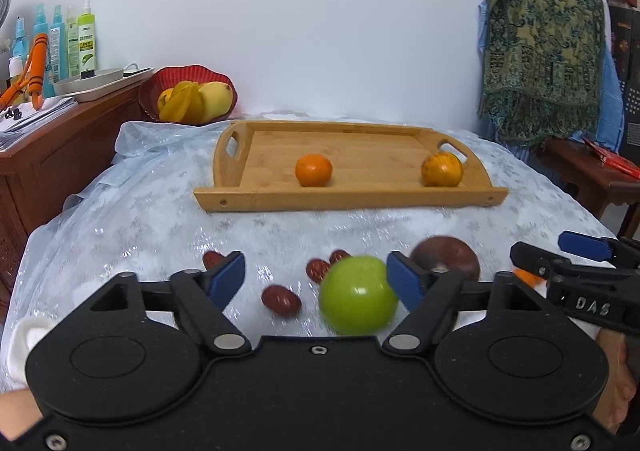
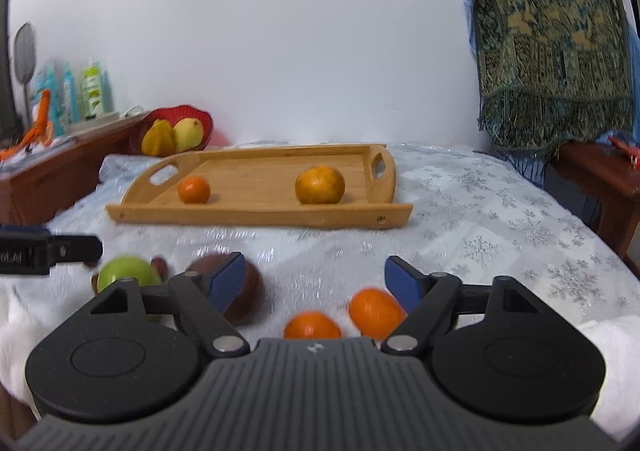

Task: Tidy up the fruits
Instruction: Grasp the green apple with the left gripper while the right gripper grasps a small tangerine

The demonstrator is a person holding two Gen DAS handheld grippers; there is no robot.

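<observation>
Apple (image 1: pixel 357 294) blurred; dark fruit (image 1: pixel 448 251) half hidden behind finger (image 1: pixel 406 282).

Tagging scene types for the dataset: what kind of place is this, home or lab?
Most likely a home room, not a lab. A table under a snowflake-print cloth carries a wooden tray, a wooden sideboard holds spray bottles, and a patterned throw hangs to the right.

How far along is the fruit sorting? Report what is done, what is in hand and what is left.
Done: two oranges sit in the wooden tray. In hand: nothing is gripped; the left gripper stands open around the green apple, and the right gripper is open over two small oranges. Left: those, the dark red apple and the small red fruits on the tablecloth.
</observation>
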